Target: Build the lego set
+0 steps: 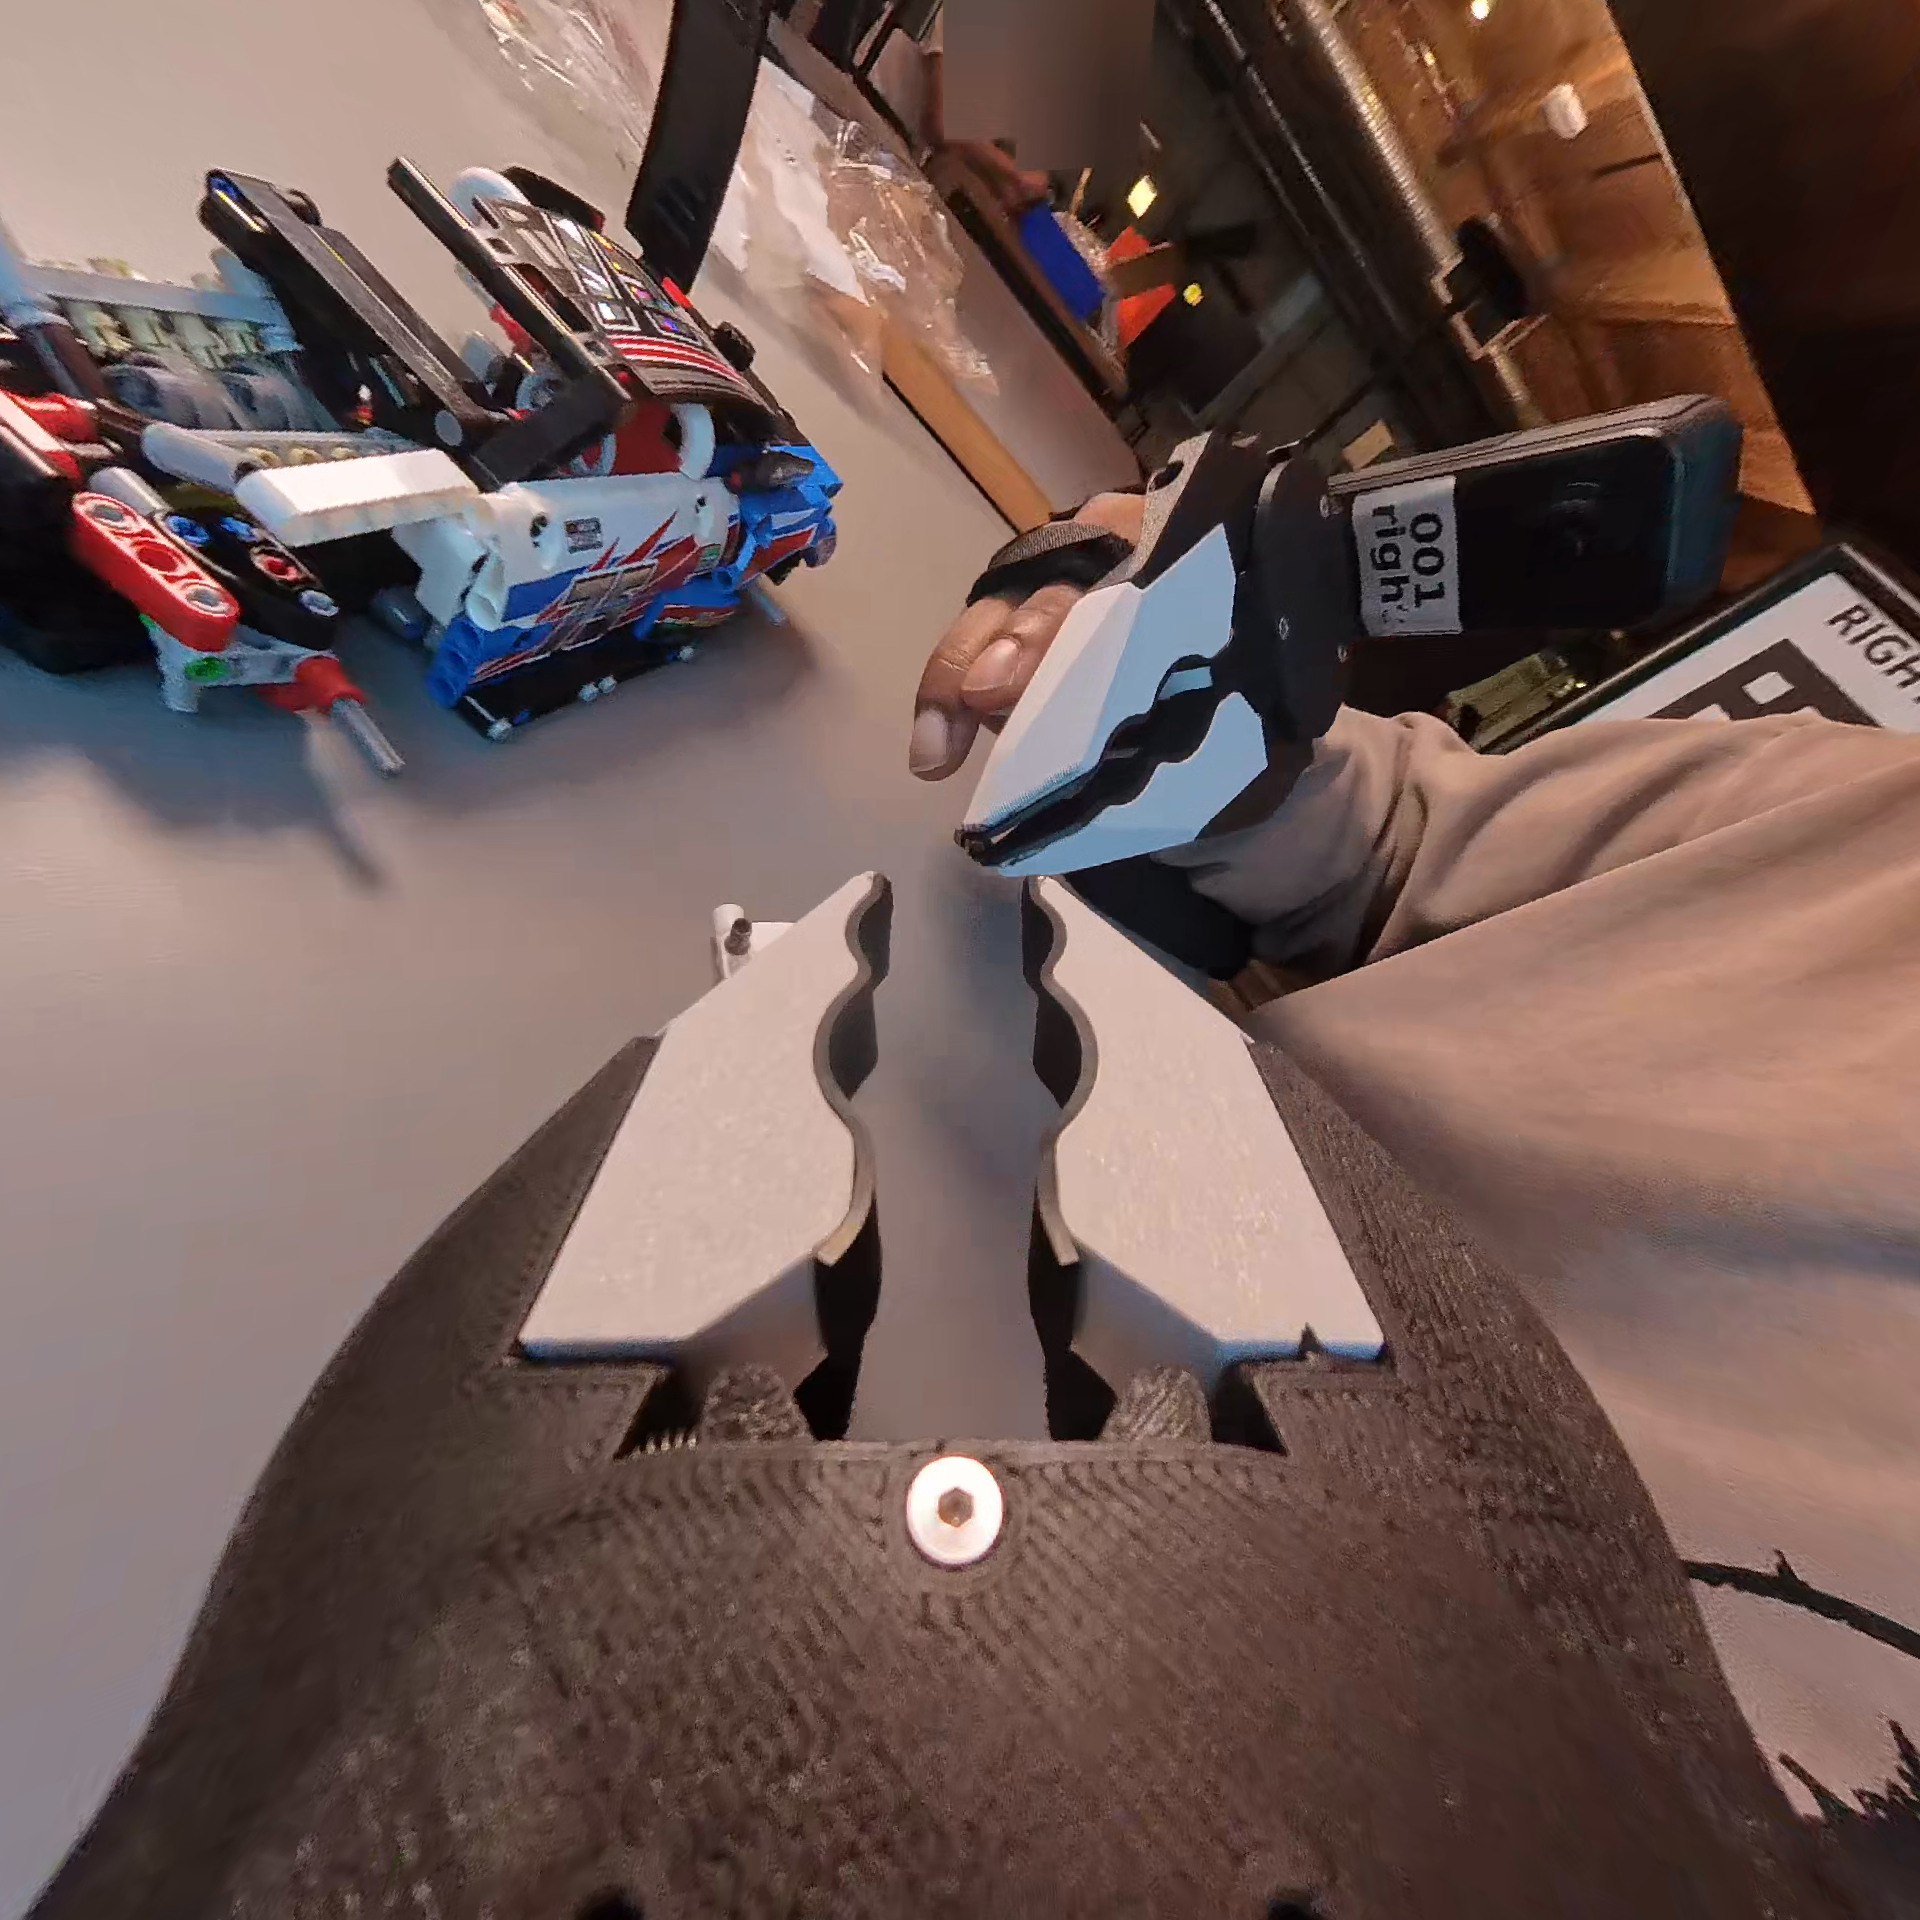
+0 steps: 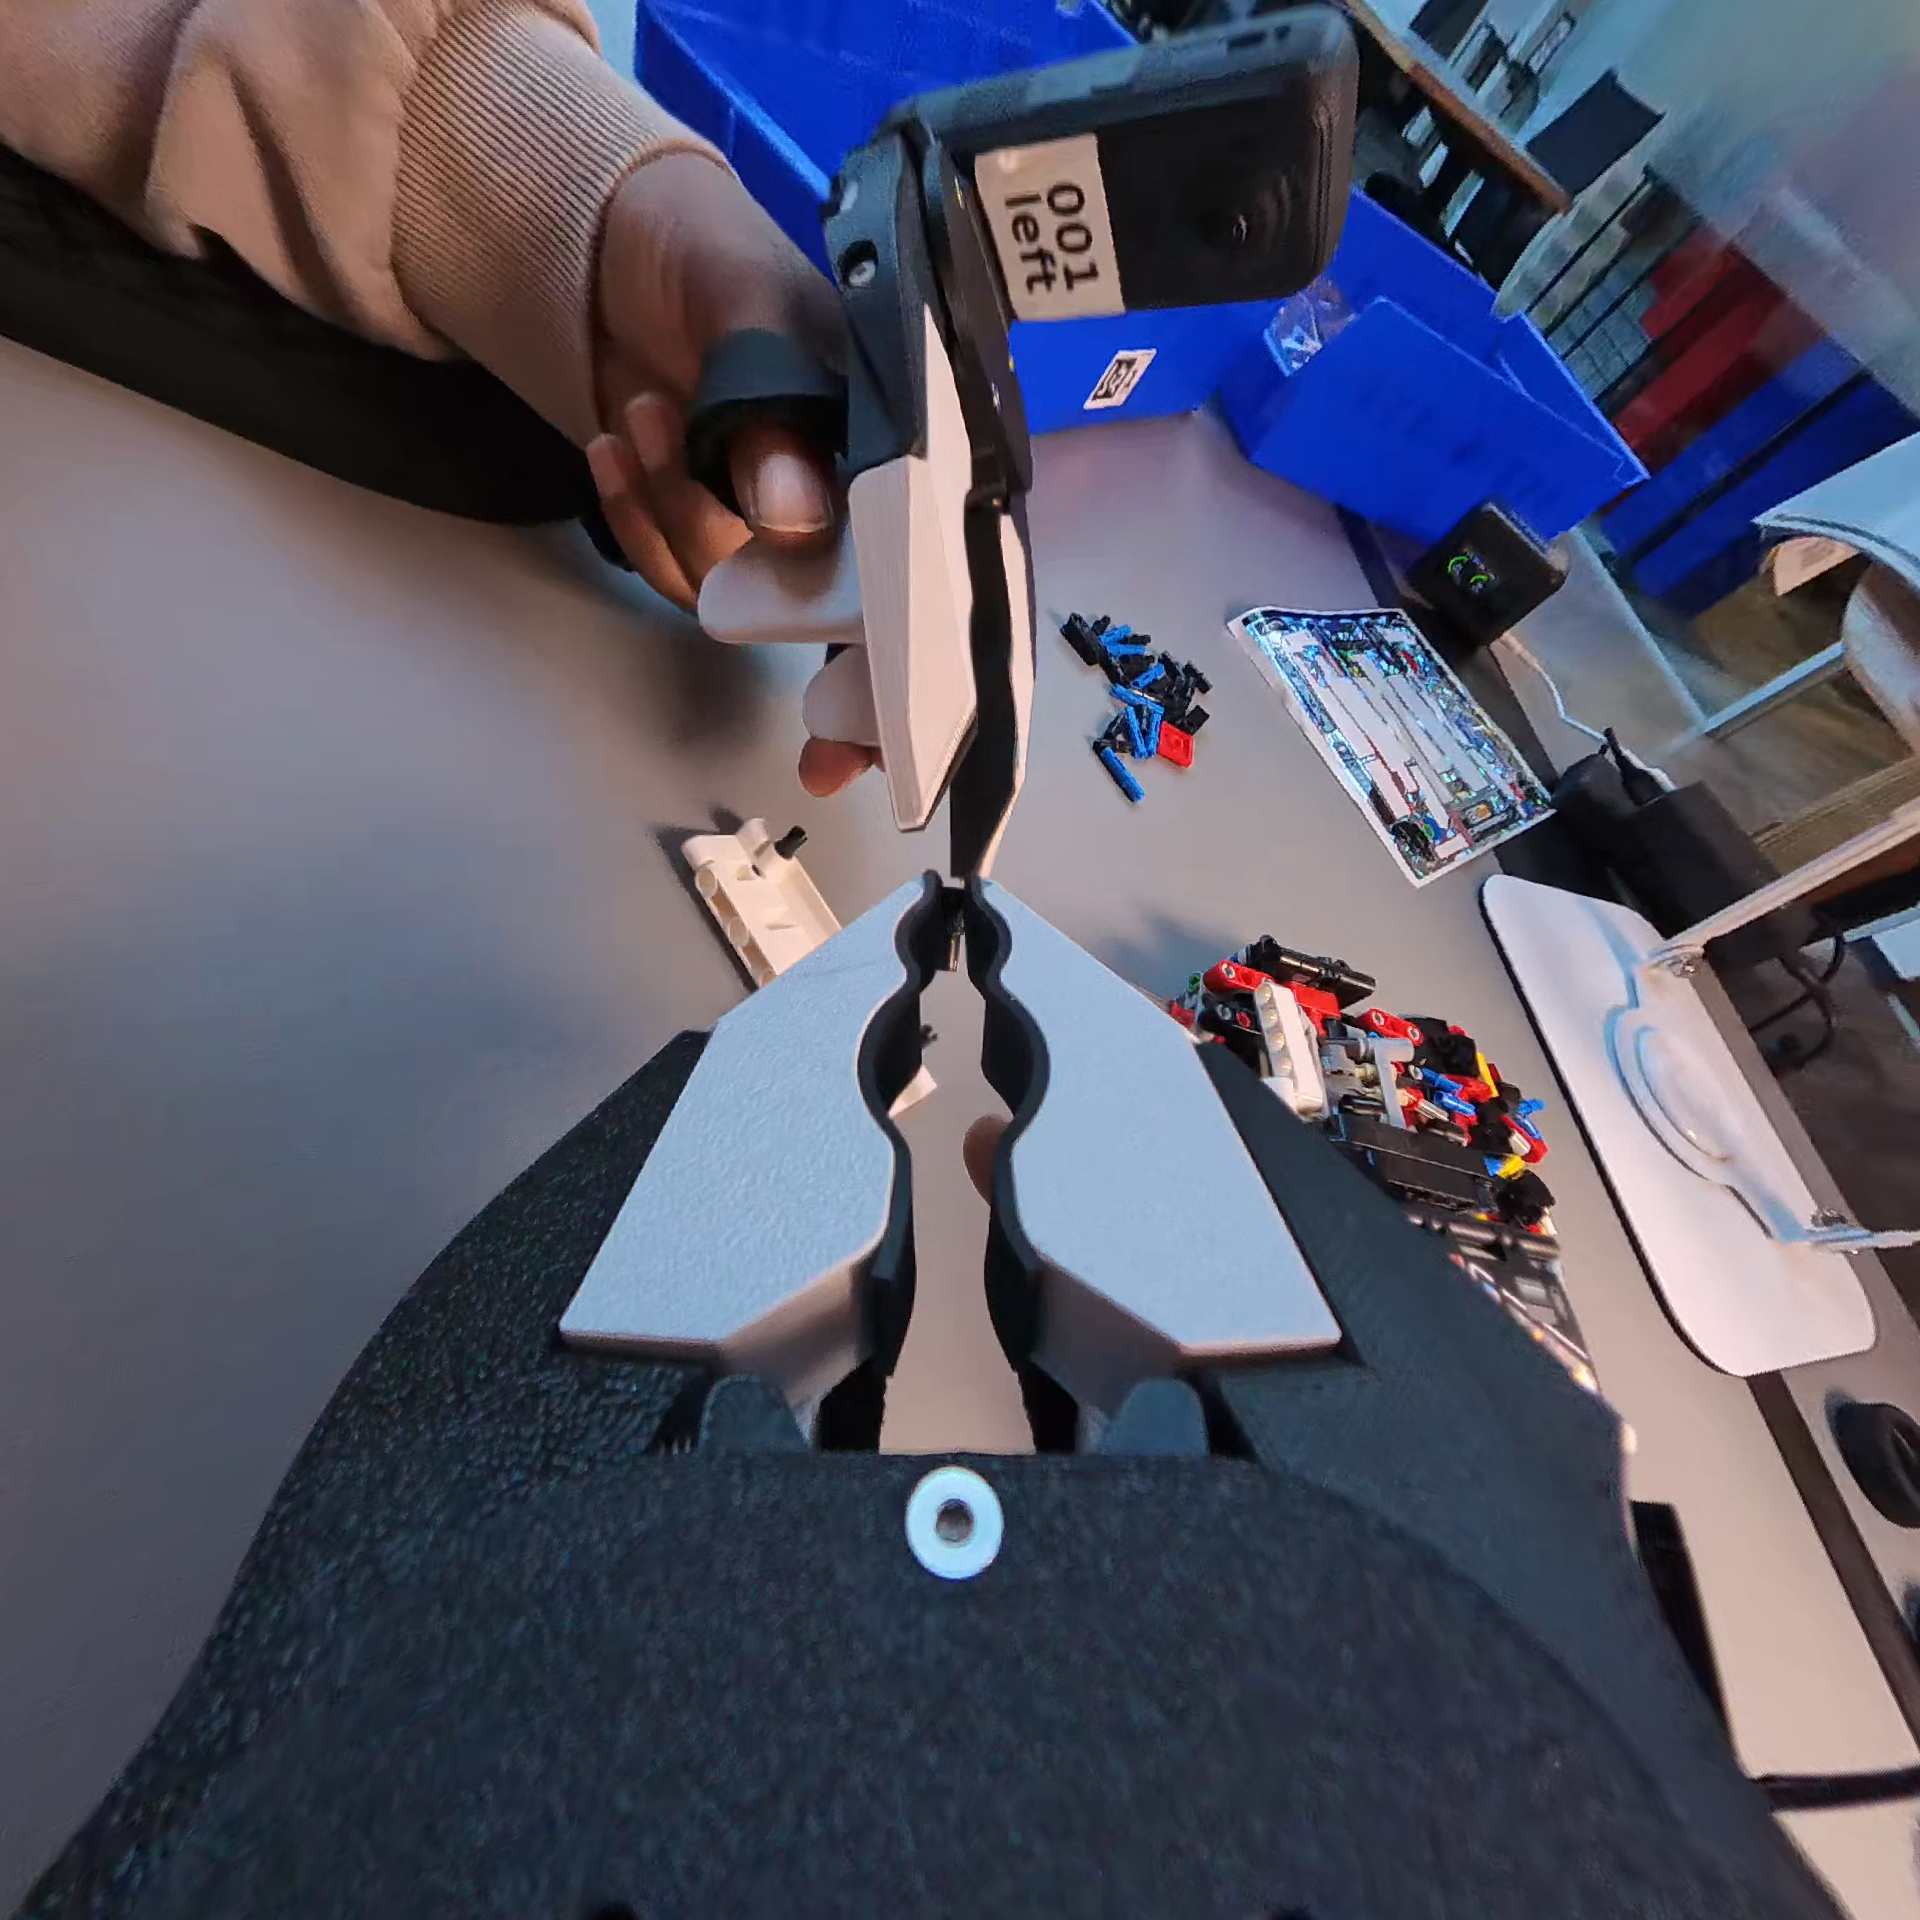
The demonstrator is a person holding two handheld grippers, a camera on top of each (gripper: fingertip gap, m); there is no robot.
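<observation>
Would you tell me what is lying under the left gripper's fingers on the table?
A white lego panel with a small black pin lies flat on the grey table, beside and below the left gripper. In the left wrist view its fingers cover most of it; only one corner shows.

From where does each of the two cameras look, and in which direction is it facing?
Left wrist view: sits on the left tool, looks forward over the grey table to the lego car; the right tool and its hand show.
Right wrist view: sits on the right tool, looks toward the loose pins and sticker sheet; the left tool shows.
Shared: the white panel, both tools, the table.
</observation>
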